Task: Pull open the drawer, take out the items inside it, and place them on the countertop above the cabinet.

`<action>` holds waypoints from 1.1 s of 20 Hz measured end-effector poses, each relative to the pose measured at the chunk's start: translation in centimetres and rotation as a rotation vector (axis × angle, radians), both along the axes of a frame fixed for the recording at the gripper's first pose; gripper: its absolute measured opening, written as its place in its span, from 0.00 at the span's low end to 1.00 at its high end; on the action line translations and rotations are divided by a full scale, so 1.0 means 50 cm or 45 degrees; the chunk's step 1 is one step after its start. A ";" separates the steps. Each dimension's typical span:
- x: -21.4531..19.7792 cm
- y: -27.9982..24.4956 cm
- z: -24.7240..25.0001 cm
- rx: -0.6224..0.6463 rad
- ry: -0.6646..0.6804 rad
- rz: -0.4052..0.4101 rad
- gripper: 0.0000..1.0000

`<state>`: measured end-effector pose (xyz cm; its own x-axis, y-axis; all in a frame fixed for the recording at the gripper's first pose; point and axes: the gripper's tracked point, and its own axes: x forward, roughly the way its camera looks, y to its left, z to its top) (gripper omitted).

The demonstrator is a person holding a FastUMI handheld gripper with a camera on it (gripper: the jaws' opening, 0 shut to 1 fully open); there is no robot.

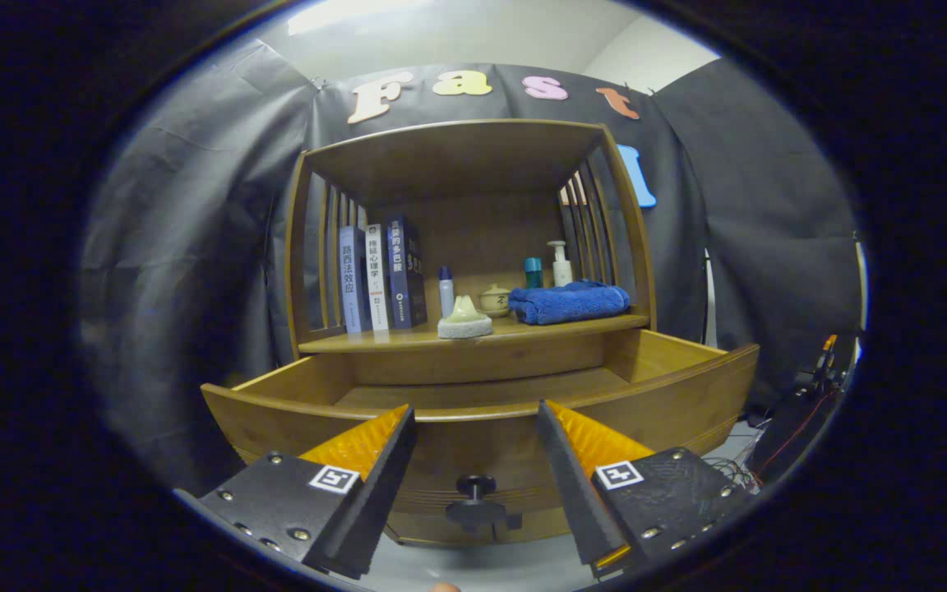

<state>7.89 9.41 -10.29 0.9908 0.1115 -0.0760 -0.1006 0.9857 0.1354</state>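
The drawer [473, 395] stands pulled well out of the wooden cabinet [473, 247], its curved front panel nearest the camera and its two side walls running back to the cabinet body. The part of its floor that shows over the front edge is bare wood; whatever may lie close behind the front panel is hidden by that edge. A dark round knob [475, 487] sits at the middle of the front panel, below the rim.

The gripper [475, 419] is spread wide, grasping nothing. Its two fingers [375, 485] flank the knob with a clear gap on each side, their tips reaching up to the drawer's front rim without visibly touching it.

Above the drawer, the countertop [408, 339] carries a row of things: three upright books [381, 278] at the left against the slatted side, a small bottle [445, 291], a pale cone-shaped item [464, 318] near the front edge, a small lidded jar [495, 300], a teal-capped bottle [533, 273], a pump bottle [561, 265] and a folded blue towel [569, 302] at the right. Open shelf surface lies along the front edge between the books and the cone-shaped item. Slatted sides and a top board close in the shelf space.

Beyond the drawer's right corner, cables [810, 395] lie near the booth wall.
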 end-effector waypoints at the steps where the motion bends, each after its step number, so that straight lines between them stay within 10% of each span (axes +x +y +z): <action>1: 0.000 0.000 -0.002 -0.020 0.004 -0.002 0.89; 22: 0.112 0.016 0.008 -0.086 0.106 0.041 0.93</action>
<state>13.50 10.20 -9.87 0.9769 0.1348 -0.1661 -0.1233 0.9893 0.0778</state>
